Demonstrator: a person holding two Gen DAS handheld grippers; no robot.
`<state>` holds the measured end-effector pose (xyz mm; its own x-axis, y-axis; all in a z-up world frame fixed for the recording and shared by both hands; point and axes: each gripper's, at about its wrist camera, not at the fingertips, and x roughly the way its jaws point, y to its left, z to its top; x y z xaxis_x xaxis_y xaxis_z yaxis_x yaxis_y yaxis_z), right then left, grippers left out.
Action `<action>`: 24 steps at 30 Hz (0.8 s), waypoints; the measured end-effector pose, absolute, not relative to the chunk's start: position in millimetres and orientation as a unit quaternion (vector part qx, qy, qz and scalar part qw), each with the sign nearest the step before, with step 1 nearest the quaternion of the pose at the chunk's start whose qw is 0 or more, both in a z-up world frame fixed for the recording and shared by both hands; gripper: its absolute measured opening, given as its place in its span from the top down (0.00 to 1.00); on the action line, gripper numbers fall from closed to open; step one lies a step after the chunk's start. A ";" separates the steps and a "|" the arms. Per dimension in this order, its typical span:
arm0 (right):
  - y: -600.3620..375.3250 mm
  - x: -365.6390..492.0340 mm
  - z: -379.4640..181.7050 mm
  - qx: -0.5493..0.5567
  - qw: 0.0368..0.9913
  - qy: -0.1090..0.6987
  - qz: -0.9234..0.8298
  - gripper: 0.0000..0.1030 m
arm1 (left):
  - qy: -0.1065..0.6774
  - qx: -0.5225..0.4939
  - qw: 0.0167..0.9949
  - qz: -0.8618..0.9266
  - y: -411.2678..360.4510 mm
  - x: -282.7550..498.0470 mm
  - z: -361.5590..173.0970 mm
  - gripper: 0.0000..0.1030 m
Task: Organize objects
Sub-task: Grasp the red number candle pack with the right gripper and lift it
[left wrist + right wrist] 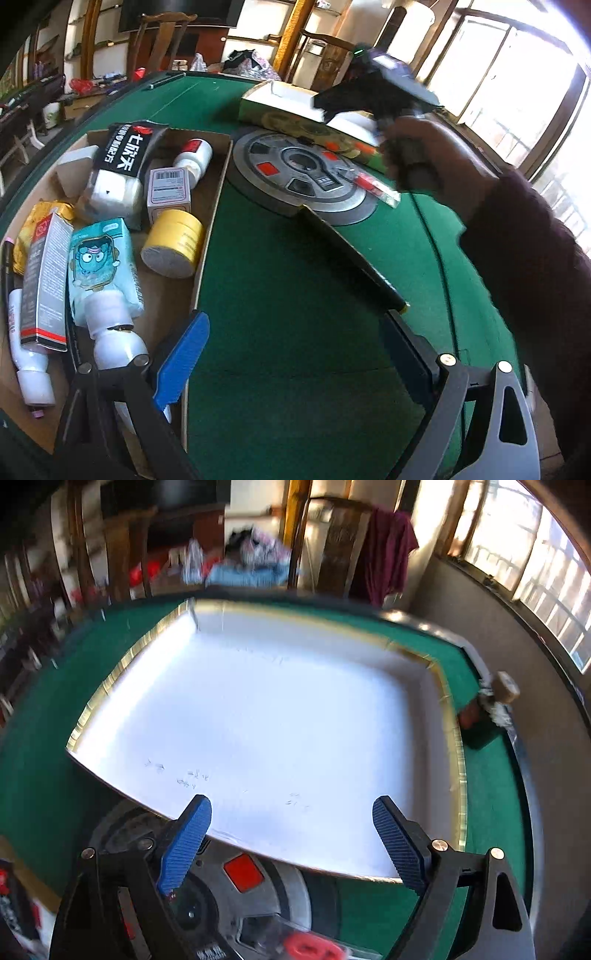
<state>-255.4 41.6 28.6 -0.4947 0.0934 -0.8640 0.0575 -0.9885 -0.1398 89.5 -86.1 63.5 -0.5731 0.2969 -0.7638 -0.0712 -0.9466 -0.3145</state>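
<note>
The right gripper [291,834] hangs wide open and empty over the white box [258,716]. The left gripper [295,354], also wide open and empty, hovers beside the cardboard tray [216,199] at nine o'clock; drifting left, it could likely knock the yellow jar [173,243].

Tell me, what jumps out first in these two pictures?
The green felt table fills both views. On its left sits a cardboard box crammed with bottles, cartons and a yellow tape roll. Farther back, under the open right gripper, lies a big white tray with a gold rim, nothing in it.
</note>
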 end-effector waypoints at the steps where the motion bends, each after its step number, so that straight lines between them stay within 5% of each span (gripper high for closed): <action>1: 39.7 -258.0 26.5 -0.506 0.009 -0.081 0.858 0.12 | -0.126 -0.449 0.108 0.878 -87.2 90.2 64.2 0.10; 8: 86.4 -243.2 12.5 -0.551 -0.033 -0.108 0.827 0.10 | -0.127 -0.438 0.111 0.883 -87.5 89.7 67.0 0.10; 10: 109.4 -235.6 25.9 -0.522 -0.027 -0.078 0.849 0.19 | -0.134 -0.443 0.113 0.879 -87.2 89.1 65.3 0.10; 14: 139.7 -184.2 65.6 -0.479 -0.132 -0.019 0.867 0.19 | -0.152 -0.443 0.118 0.876 -89.8 89.8 66.3 0.10; 18: 141.8 -146.2 59.9 -0.499 -0.202 -0.041 0.842 0.18 | -0.158 -0.441 0.113 0.876 -86.6 87.0 68.9 0.10; 24: 125.0 -145.0 19.8 -0.507 -0.178 -0.100 0.838 0.19 | -0.170 -0.460 0.118 0.863 -74.3 85.1 67.0 0.10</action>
<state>-145.0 125.0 19.8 -0.4227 -0.1980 -0.8844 0.3998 -0.9165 0.0141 85.1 -74.3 67.0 -0.5482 0.3598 -0.7550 -0.0474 -0.9146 -0.4015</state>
